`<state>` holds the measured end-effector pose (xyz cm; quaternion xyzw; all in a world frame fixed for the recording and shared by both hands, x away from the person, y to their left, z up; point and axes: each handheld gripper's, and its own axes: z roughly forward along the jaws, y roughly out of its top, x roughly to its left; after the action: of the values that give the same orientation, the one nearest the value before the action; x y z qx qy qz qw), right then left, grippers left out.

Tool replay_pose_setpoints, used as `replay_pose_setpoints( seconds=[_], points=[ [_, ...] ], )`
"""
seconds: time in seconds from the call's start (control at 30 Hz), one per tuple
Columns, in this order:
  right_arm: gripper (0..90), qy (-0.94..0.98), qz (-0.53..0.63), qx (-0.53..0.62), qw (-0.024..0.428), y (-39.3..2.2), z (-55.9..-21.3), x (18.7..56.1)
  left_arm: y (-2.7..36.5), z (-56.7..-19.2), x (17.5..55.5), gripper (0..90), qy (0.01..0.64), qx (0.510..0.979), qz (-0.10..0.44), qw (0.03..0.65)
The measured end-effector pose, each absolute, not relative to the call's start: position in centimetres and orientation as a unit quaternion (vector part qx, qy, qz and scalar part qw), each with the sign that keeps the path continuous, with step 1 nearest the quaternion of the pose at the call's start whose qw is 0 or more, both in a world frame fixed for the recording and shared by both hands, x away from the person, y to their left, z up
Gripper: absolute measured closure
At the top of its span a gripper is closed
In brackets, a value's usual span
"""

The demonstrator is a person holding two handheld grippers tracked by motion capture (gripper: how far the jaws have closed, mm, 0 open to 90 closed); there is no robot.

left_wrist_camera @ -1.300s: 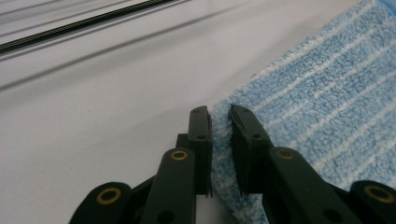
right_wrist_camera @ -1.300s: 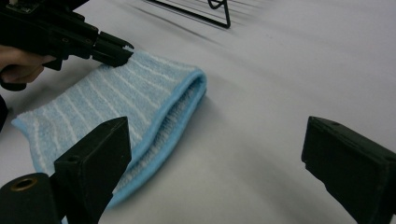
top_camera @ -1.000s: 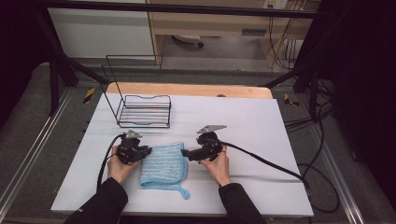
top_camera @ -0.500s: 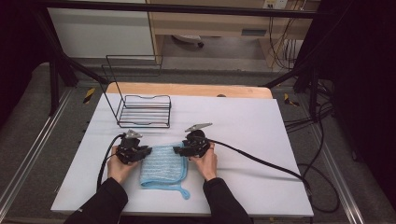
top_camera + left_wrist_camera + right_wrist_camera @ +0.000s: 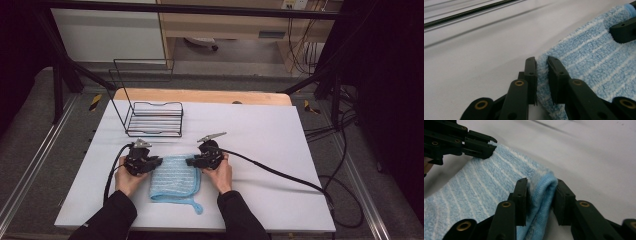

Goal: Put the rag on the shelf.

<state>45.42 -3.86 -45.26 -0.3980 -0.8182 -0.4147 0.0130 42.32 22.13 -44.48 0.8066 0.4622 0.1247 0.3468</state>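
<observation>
While the towel (image 5: 173, 177) lies flat on the table (image 5: 260, 130) near its front edge, the left gripper (image 5: 541, 65) pinches its far-left corner; the right gripper (image 5: 540, 185), its jaws just closing, squeezes the bunched far-right corner.

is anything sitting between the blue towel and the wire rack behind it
Nothing visible does. The blue towel lies flat on the white table, pinched at its far corners by the left gripper and the right gripper. The table strip up to the wire rack is bare.
</observation>
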Motion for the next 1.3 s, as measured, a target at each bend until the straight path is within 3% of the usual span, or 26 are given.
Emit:
replay_pose_setpoints(
  seconds=[0.3, 1.3],
  points=[
    [78.0, -0.814, -0.413, -0.409, 0.027, -3.9, -45.2, 45.6, 22.2, -44.4, 42.3, 79.6, 0.472, 0.800, 0.119, 0.352],
    [79.3, -0.795, -0.452, -0.403, 0.002, -4.3, -42.9, 43.7, 23.0, -42.2, 40.8, 82.0, 0.463, 0.777, 0.128, 0.407]
  ],
)
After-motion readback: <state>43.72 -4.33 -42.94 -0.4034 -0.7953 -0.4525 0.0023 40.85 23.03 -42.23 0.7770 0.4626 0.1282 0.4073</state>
